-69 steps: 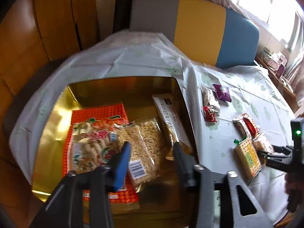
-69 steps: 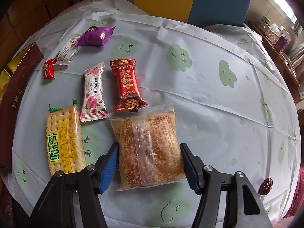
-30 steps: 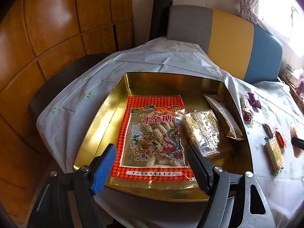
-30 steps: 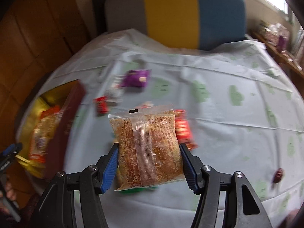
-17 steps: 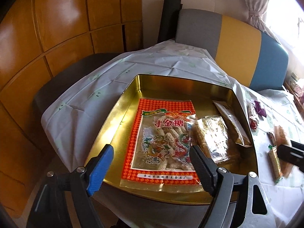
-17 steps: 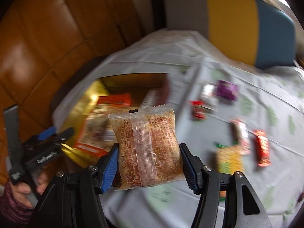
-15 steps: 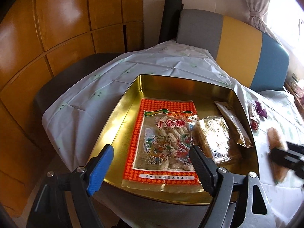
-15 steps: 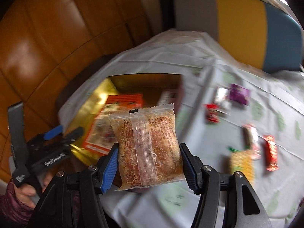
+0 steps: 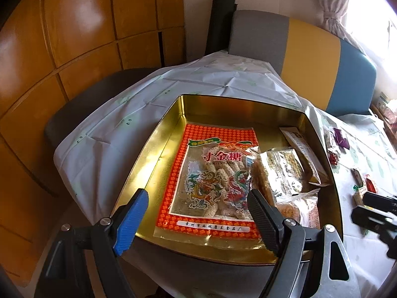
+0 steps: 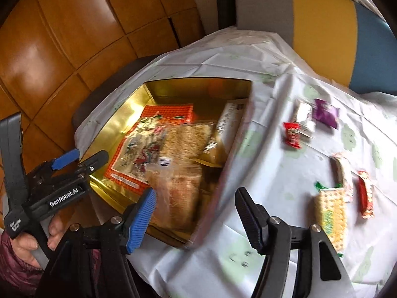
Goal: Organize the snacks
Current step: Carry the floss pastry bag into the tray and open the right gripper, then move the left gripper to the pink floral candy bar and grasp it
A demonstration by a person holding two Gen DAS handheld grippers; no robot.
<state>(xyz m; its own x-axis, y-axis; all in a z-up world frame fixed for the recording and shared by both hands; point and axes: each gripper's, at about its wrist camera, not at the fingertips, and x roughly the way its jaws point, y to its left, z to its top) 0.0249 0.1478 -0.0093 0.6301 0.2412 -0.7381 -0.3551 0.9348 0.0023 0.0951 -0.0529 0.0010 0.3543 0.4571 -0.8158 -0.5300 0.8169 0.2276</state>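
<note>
Both claws stand wide with nothing between their fingers. In the right wrist view the right claw (image 10: 196, 219) hangs over the near right corner of the gold tin (image 10: 119, 114), which sits at the counter's left edge on the pale cloth (image 10: 268, 173). Just ahead of its blue finger lies the clear pouch of brown crisps (image 10: 178, 196), blurred, resting inside the tin against the near wall and partly over the rice-cake pack (image 10: 183, 139). The left claw (image 9: 198, 221) hovers at the tin's near rim above the big red sweets bag (image 9: 213, 173), touching none of it.

More snacks lie out on the counter, well apart from the tin: a yellow cracker pack (image 10: 331, 213), a slim red bar (image 10: 364, 197), a pink-and-white bar (image 10: 343, 173), a small red sachet (image 10: 292, 131), a silver packet (image 10: 304, 115) and a purple sachet (image 10: 325, 113).

These all look light, and I judge the film wrappers to be slick and crinkly. The crackers are probably brittle, so a gentle pinch across the short width near the middle should hold without cracking them. The small sachets are soft and flat against the cloth; taking one by its crimped end seal seems safest, since a flat grab may slide off or drag the loose cloth along.
</note>
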